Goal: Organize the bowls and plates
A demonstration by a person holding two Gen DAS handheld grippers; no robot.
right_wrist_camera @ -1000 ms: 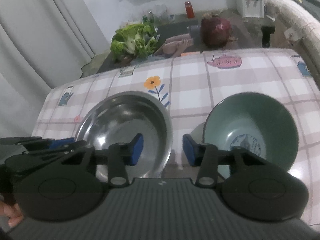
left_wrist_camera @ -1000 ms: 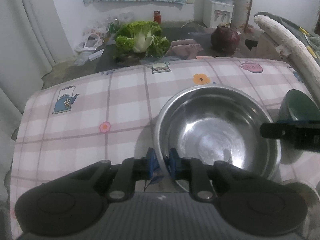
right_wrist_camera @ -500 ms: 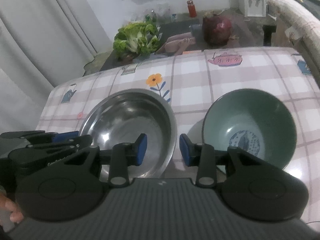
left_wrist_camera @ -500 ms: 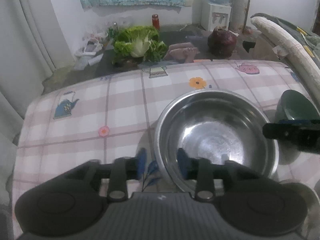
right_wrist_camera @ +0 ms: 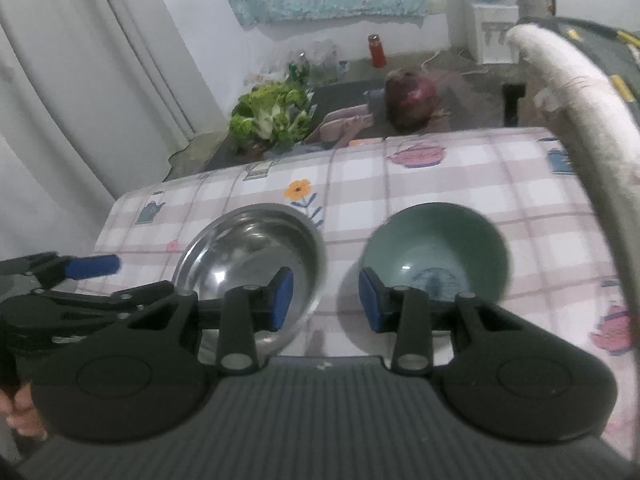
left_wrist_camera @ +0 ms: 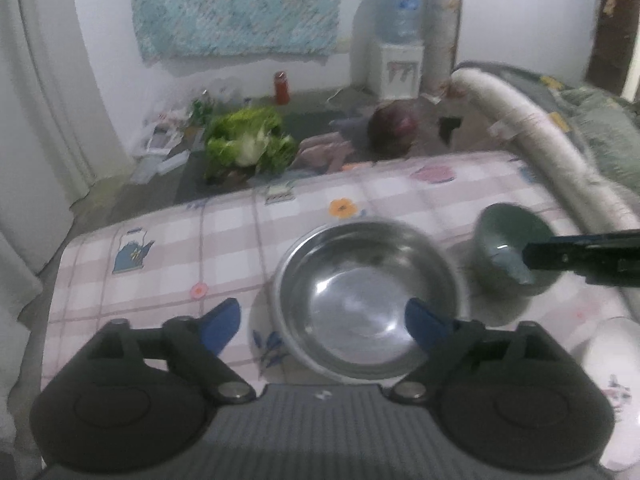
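Hovering over the steel bowl [left_wrist_camera: 366,300], left gripper [left_wrist_camera: 324,322] jaws just opened wide (gripping nothing).

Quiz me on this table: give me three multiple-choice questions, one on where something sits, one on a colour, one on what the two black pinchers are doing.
1. Where is the metal bowl relative to the green bowl in the right wrist view?
A. To its left
B. Stacked inside it
C. To its right

2. What colour are the gripper pads?
A. Red
B. Blue
C. Yellow

3. How is the left gripper?
A. Shut on the metal bowl
B. Shut on a plate
C. Open, holding nothing

Answers: 1 A, the bowls sit side by side on the checked tablecloth. 2 B, both pads are blue. 3 C, its jaws have just been opening and grip nothing.
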